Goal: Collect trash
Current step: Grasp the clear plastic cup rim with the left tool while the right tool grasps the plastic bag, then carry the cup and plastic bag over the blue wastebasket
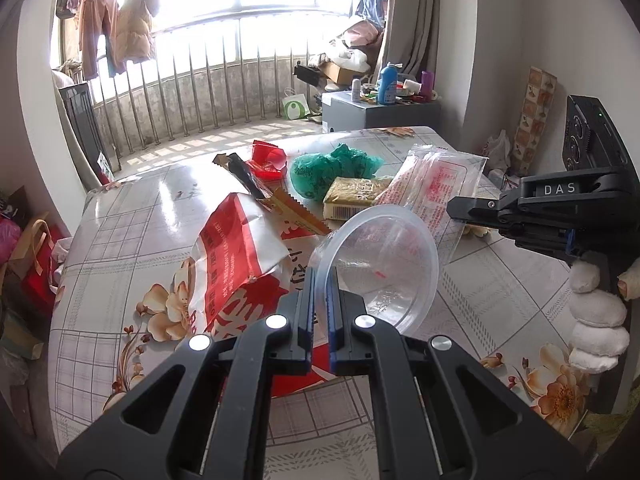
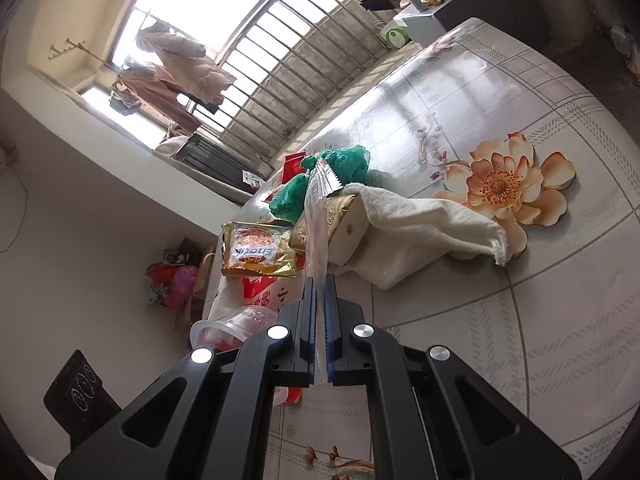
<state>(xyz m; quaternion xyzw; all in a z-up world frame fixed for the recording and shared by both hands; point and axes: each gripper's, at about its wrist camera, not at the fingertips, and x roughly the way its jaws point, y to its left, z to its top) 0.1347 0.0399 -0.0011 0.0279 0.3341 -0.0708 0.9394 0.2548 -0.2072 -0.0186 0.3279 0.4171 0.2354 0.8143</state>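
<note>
My left gripper (image 1: 320, 280) is shut on the rim of a clear plastic cup (image 1: 380, 264), held tilted above the table; the cup also shows in the right wrist view (image 2: 232, 326). My right gripper (image 2: 320, 280) is shut on a clear plastic wrapper (image 2: 316, 216), seen edge-on; in the left wrist view the wrapper (image 1: 436, 184) with red print hangs from the right gripper (image 1: 456, 208). On the table lie a red-and-white bag (image 1: 240, 256), a green plastic bag (image 1: 332, 168), a yellow packet (image 1: 352, 196), a gold snack wrapper (image 2: 256, 252) and a red wrapper (image 1: 268, 158).
The table (image 1: 500, 280) has a floral plastic cover. A white cloth (image 2: 420, 224) lies on it. A long gold-and-black wrapper (image 1: 264, 192) rests across the bag. A cabinet (image 1: 380, 112) with bottles stands behind. Bags (image 1: 28, 256) sit on the floor at left.
</note>
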